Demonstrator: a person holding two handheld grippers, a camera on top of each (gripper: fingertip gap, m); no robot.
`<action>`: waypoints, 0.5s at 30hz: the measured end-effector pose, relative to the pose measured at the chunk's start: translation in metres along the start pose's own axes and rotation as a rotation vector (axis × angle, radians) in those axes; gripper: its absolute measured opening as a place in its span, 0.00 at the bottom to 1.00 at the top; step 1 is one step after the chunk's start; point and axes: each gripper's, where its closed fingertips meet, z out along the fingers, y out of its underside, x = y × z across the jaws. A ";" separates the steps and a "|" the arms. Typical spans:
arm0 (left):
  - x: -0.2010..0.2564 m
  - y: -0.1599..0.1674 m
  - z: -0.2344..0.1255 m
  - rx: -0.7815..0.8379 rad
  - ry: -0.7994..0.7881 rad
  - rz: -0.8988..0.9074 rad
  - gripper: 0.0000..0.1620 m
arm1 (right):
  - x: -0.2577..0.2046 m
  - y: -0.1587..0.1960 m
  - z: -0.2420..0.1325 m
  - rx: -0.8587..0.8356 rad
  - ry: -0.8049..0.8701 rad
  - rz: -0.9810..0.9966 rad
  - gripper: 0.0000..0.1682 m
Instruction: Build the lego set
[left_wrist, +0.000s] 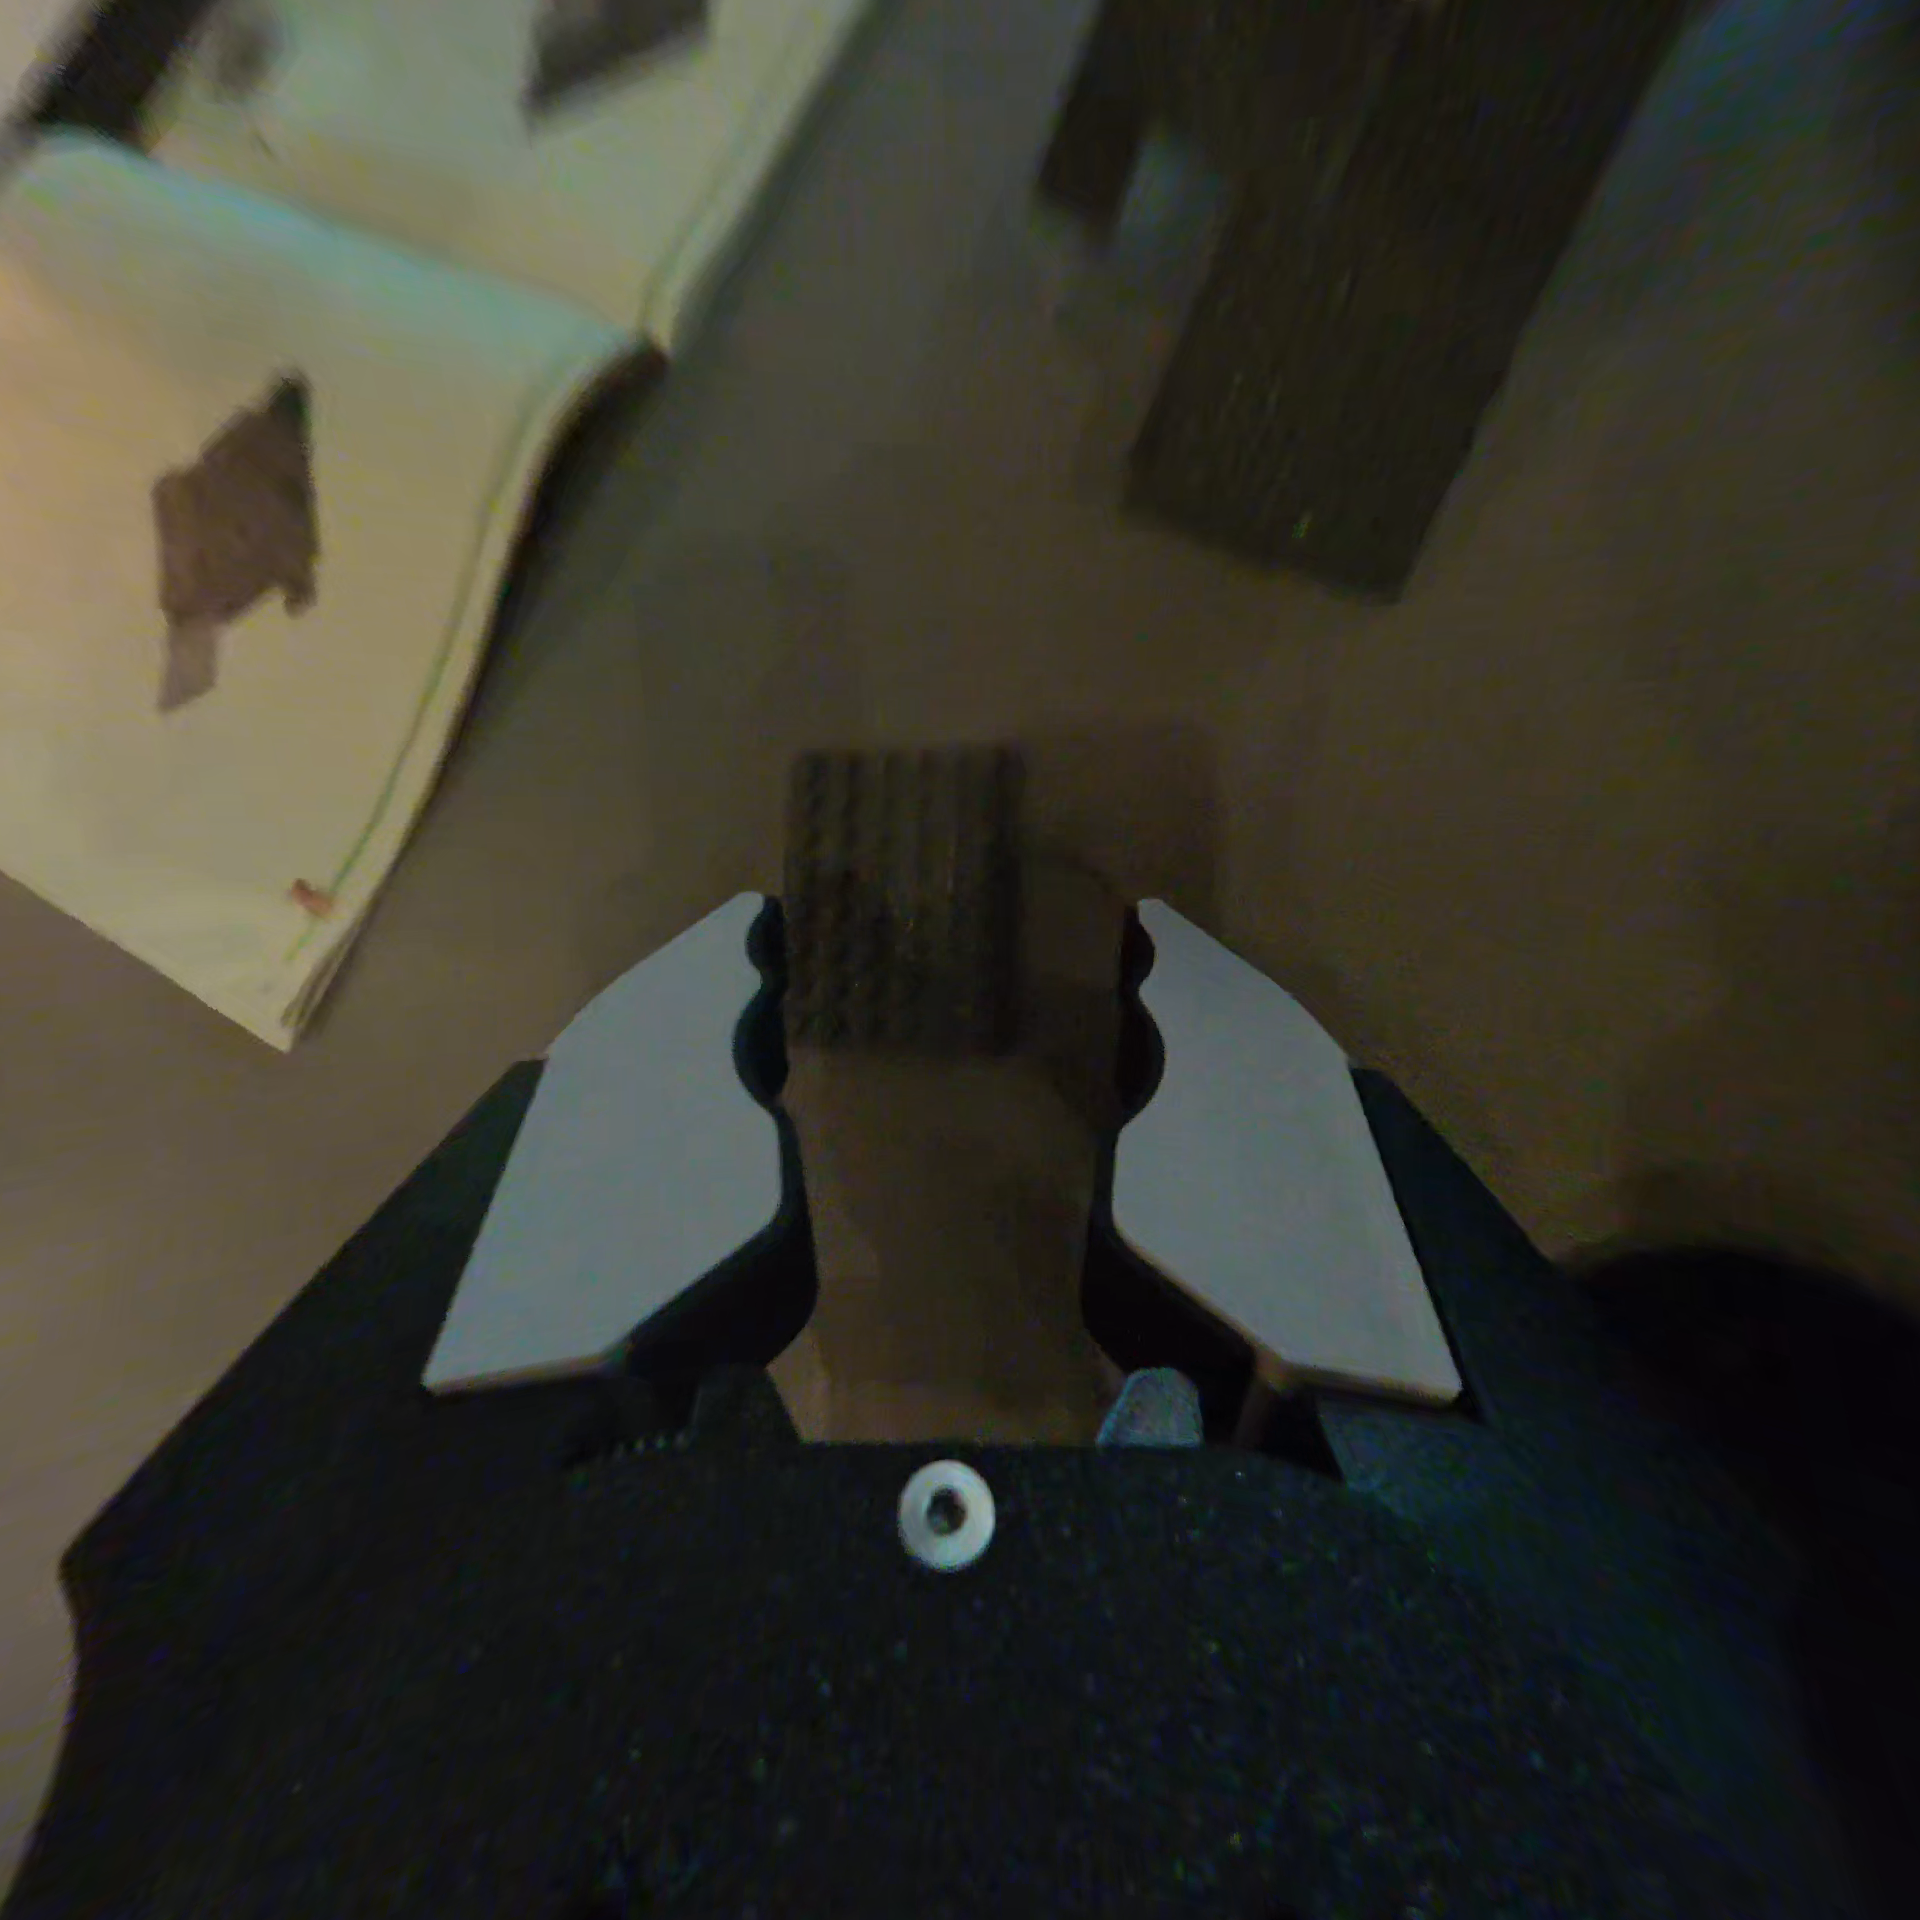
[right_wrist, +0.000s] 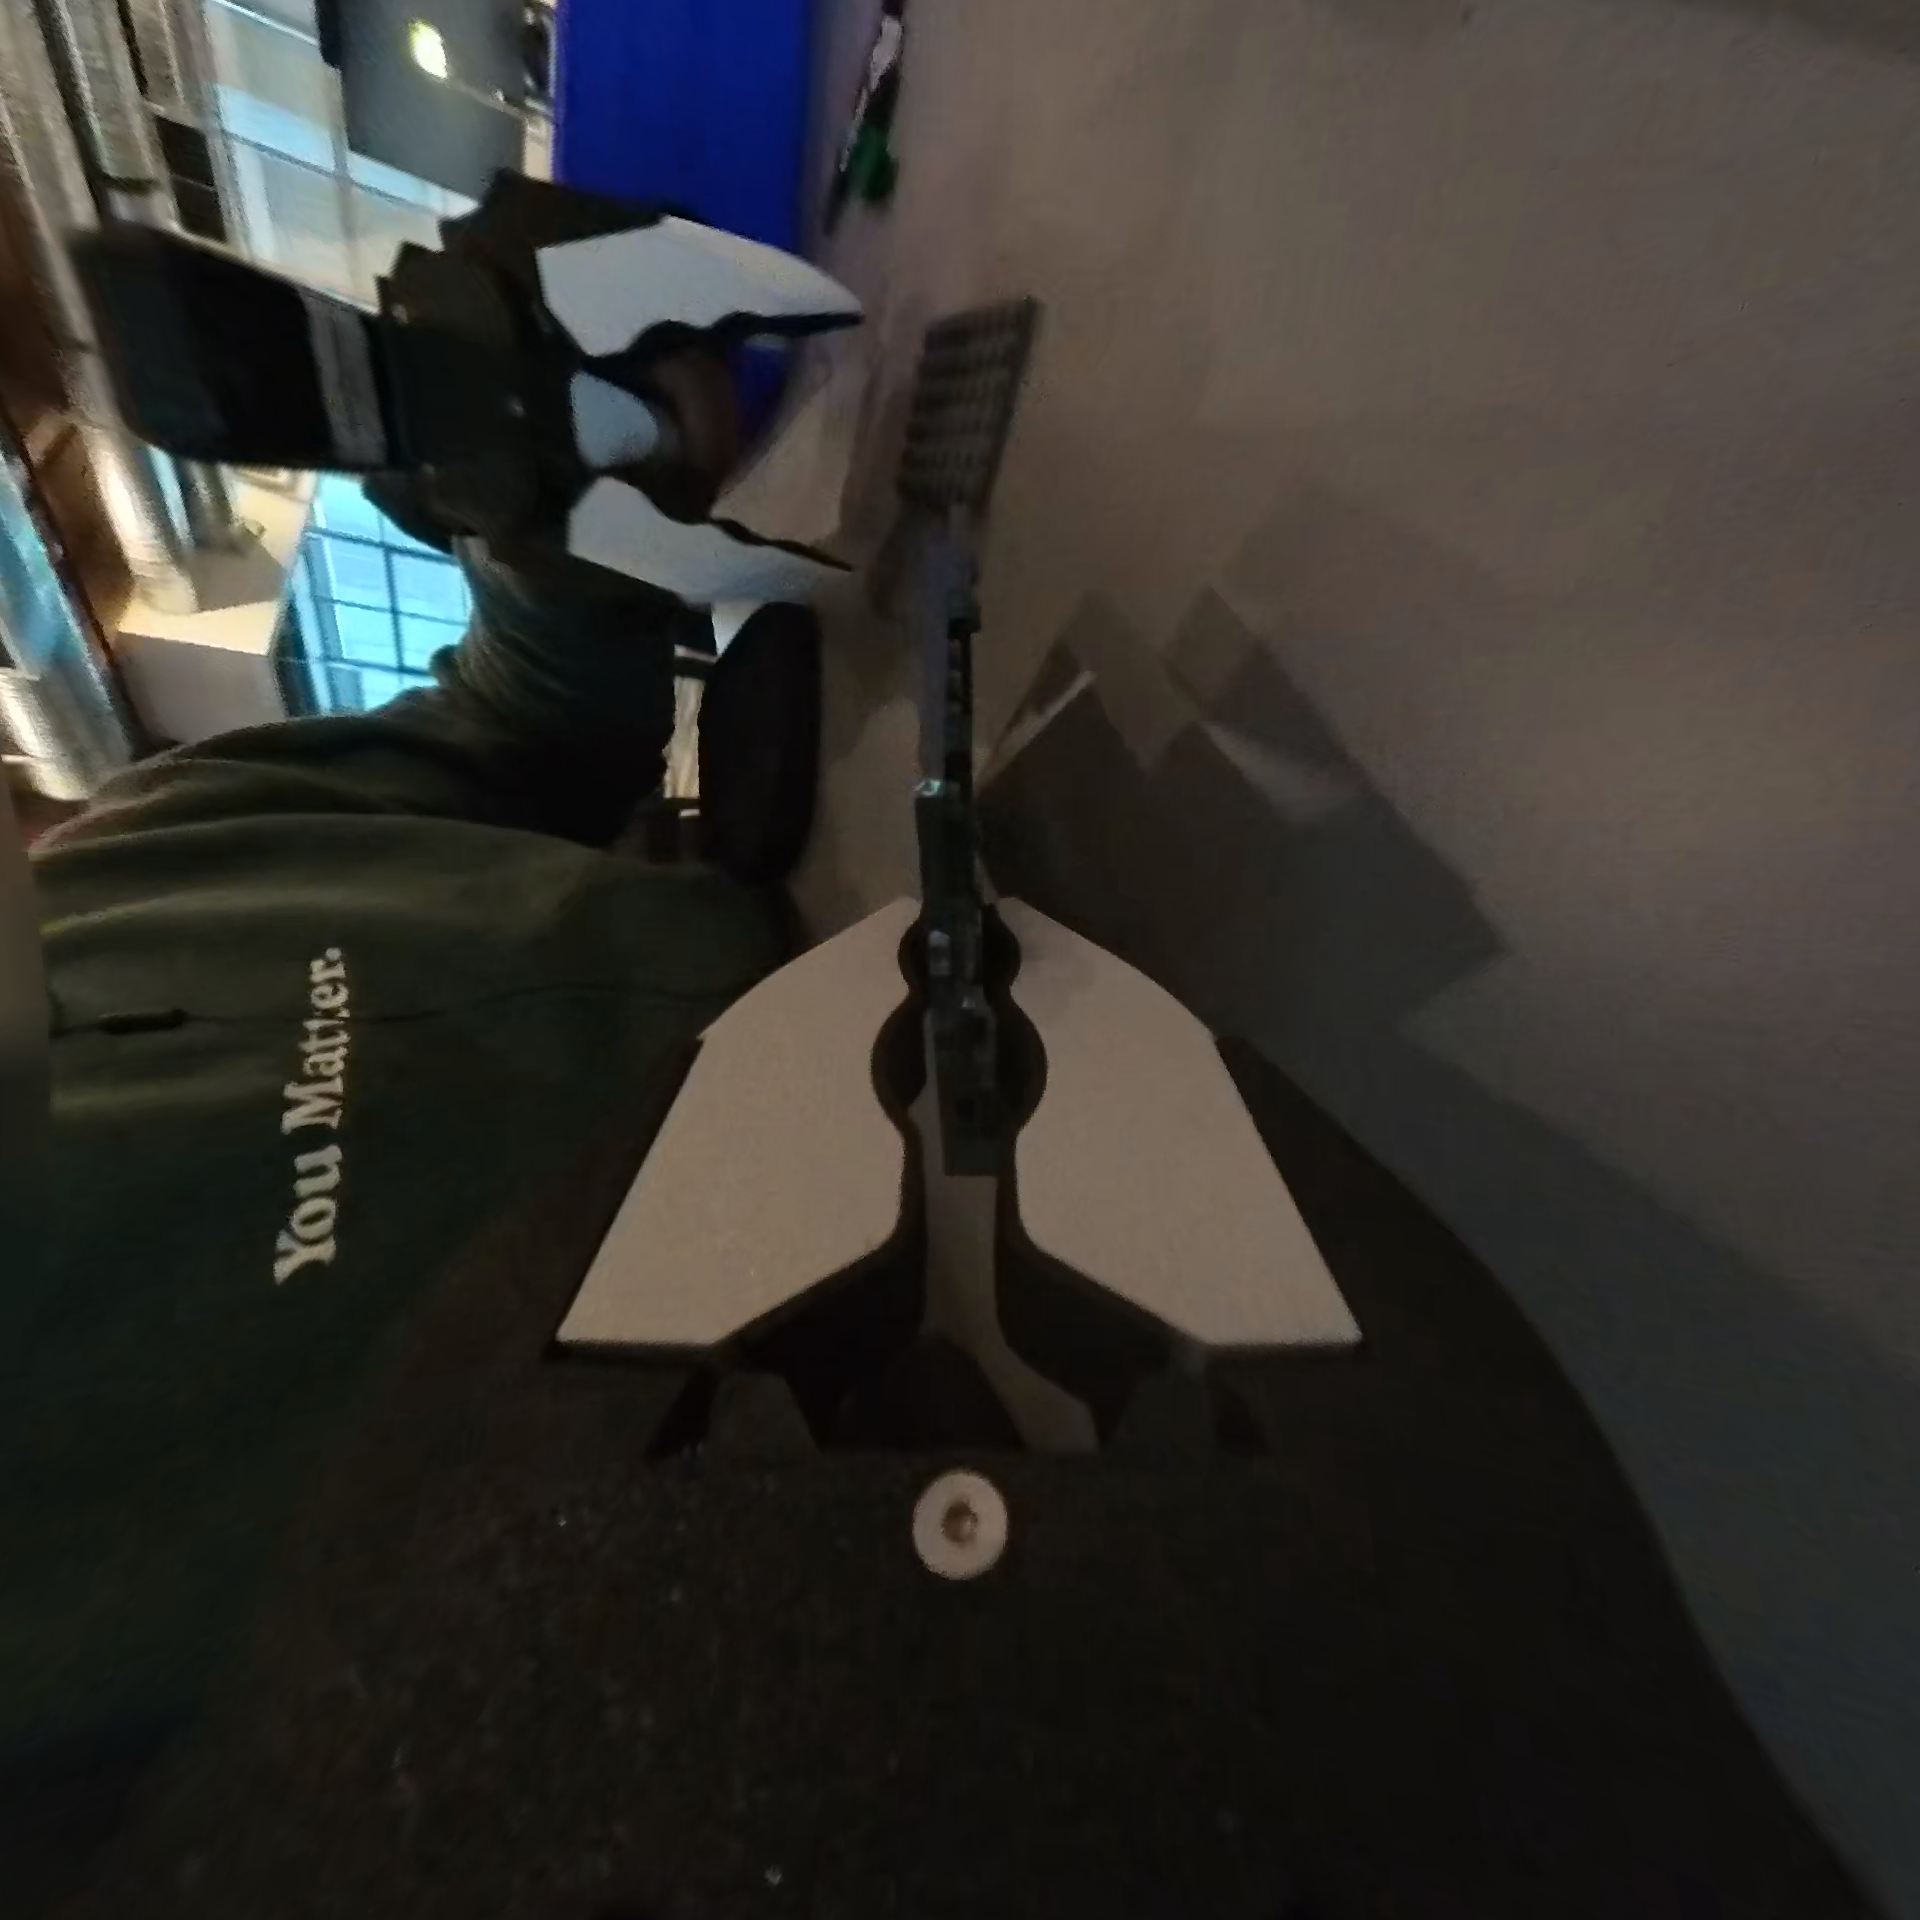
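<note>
Below, in the left wrist view, the left gripper (left_wrist: 945, 997) hangs over a tan desk (left_wrist: 1558, 935) with its two pale fingers (left_wrist: 644, 1132) set apart. A small dark studded lego piece (left_wrist: 902, 894) shows between the fingertips, close against the left finger and clear of the right one, so the gripper is not clamped on it; whether the piece touches that left finger is hard to tell through the blur. Ahead and to the right of the gripper lies a larger dark studded plate (left_wrist: 1340, 312) on the desk, well apart from the small piece. Ahead and to the left an open instruction booklet (left_wrist: 260, 520) lies on the desk, its pale pages bearing dark printed figures. Next, in the right wrist view, the scene is turned on its side, with the desk (right_wrist: 1455, 416) filling the right part of the picture. The right gripper (right_wrist: 951, 935) has its fingers drawn together and clamped on a thin dark lego assembly (right_wrist: 951, 831), seen edge-on, which runs forward out of the fingertips. Beyond its far end a studded plate (right_wrist: 971, 405) sits on the desk. Ahead and to the left, the left gripper (right_wrist: 831, 436) shows farther off, fingers spread, near that plate. A person's dark green sleeve (right_wrist: 416, 883) fills the left side behind it.
</note>
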 end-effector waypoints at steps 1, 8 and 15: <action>-0.002 0.005 0.004 -0.025 0.001 0.007 0.38 | 0.001 -0.001 0.001 -0.015 0.004 0.009 0.05; -0.012 0.011 0.021 -0.086 0.046 -0.050 0.40 | 0.016 -0.002 0.002 -0.084 0.082 0.040 0.09; -0.015 0.014 0.022 -0.119 0.105 -0.121 0.33 | 0.018 -0.003 -0.005 -0.119 0.127 0.001 0.16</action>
